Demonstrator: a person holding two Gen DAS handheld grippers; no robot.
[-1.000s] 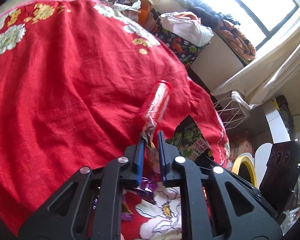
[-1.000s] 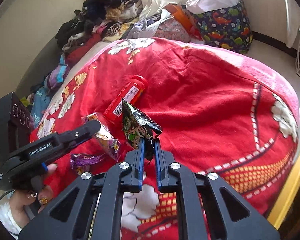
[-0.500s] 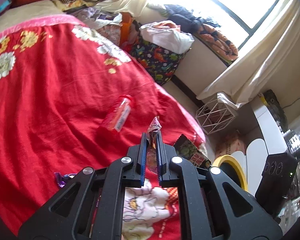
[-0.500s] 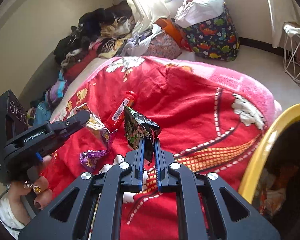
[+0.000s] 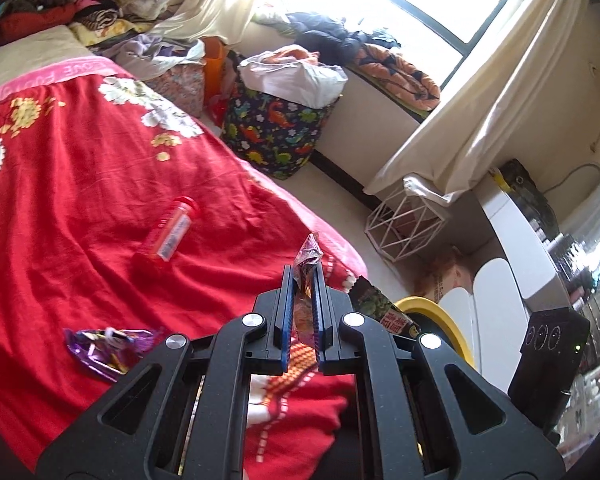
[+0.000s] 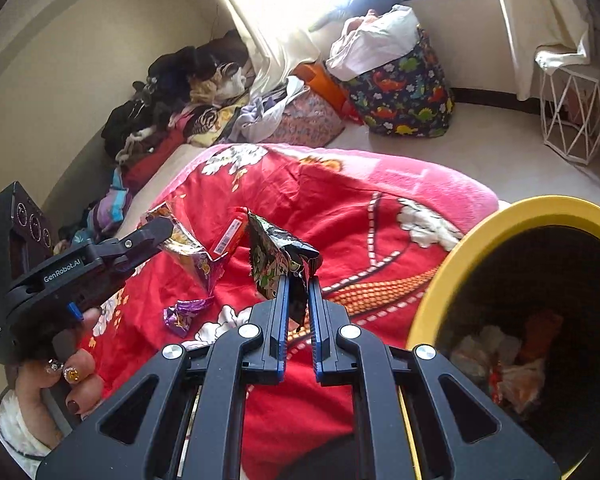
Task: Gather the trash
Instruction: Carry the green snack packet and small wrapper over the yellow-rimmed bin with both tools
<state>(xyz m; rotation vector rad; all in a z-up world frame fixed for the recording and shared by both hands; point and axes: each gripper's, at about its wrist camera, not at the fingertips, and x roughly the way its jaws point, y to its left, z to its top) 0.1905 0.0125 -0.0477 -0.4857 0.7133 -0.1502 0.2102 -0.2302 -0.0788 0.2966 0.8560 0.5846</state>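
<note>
My left gripper [image 5: 302, 276] is shut on a purple and orange snack wrapper [image 5: 307, 254], held above the red blanket [image 5: 80, 208]; it shows in the right wrist view [image 6: 188, 248] too. My right gripper [image 6: 298, 284] is shut on a black and green snack bag [image 6: 278, 260], held up left of the yellow-rimmed bin [image 6: 452, 264]. That bag [image 5: 374, 306] and the bin [image 5: 432, 308] also show in the left wrist view. A red bottle [image 5: 168, 232] and a crumpled purple wrapper [image 5: 104, 346] lie on the blanket.
The bin holds trash [image 6: 508, 364]. A dinosaur-print bag [image 5: 276, 124], a white wire stand [image 5: 404, 224] and piled clothes [image 5: 112, 4] stand around the bed. A white cabinet [image 5: 520, 256] is at right.
Both grippers have lifted and drawn back from the blanket towards the bin, each holding its wrapper. The bin has come into the right wrist view.
</note>
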